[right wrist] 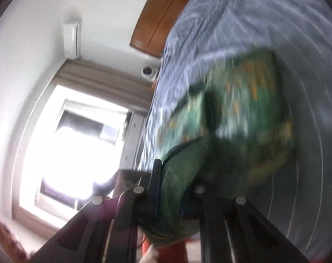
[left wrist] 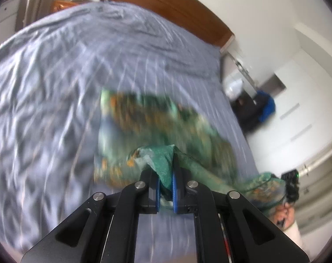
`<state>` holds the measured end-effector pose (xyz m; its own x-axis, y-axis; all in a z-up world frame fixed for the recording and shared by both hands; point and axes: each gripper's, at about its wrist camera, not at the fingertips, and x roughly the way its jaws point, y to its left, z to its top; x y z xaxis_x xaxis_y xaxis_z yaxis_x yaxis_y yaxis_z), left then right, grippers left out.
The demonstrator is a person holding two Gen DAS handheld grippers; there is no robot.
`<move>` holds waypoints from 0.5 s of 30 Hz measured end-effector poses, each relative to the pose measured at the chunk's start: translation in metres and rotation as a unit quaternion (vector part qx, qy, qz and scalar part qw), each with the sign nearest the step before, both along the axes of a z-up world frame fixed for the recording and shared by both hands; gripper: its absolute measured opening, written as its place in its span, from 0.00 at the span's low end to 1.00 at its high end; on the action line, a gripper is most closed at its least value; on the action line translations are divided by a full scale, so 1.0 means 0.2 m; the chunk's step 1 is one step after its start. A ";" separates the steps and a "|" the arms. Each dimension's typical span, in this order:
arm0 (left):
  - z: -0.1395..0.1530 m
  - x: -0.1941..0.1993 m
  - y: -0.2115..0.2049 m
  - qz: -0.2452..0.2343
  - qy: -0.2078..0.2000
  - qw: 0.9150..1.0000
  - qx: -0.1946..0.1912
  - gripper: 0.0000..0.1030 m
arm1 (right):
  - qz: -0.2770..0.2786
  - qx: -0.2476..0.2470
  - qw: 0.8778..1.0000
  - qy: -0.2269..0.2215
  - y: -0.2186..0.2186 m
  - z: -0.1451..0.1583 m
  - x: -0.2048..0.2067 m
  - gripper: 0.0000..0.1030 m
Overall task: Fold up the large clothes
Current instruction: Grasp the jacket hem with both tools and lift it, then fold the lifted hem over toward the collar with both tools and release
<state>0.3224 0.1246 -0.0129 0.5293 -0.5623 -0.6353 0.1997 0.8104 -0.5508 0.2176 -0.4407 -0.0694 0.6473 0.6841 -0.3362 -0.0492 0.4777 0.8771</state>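
Green patterned garment [left wrist: 157, 118] over striped bedsheet [left wrist: 56, 70], left gripper [left wrist: 166, 188] and right gripper [right wrist: 169, 188] jaws both clamped on it

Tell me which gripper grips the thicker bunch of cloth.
The right gripper: a fat green wad of garment spreads its jaws; the left gripper pinches a thin fold.

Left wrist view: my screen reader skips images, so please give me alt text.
The left gripper is clamped on a bunched edge of a green, orange-patterned garment, blurred by motion over a bed with a wrinkled blue-grey striped sheet. A wooden headboard stands behind.
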 end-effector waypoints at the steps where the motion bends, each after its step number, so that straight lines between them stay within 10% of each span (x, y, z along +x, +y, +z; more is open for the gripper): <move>1: 0.01 0.09 -0.01 0.008 -0.002 1.000 0.005 0.05 | -0.017 -0.003 1.000 -0.001 -0.05 0.01 0.13 0.13; 5: -0.05 0.57 -0.14 0.042 -0.007 0.998 0.048 0.15 | -0.100 -0.017 0.995 0.023 -0.24 -0.06 0.57 0.13; 9: -0.42 0.94 -0.26 0.073 0.109 0.985 0.114 0.21 | -0.119 -0.024 0.989 0.087 -0.29 -0.32 0.98 0.25; 12: -0.48 0.93 -0.22 0.063 0.109 0.987 0.101 0.26 | -0.143 0.013 0.983 0.115 -0.31 -0.49 1.01 0.39; 15: -0.45 0.89 -0.11 0.052 0.100 0.992 0.057 0.52 | -0.147 0.062 0.985 0.072 -0.35 -0.47 0.96 0.72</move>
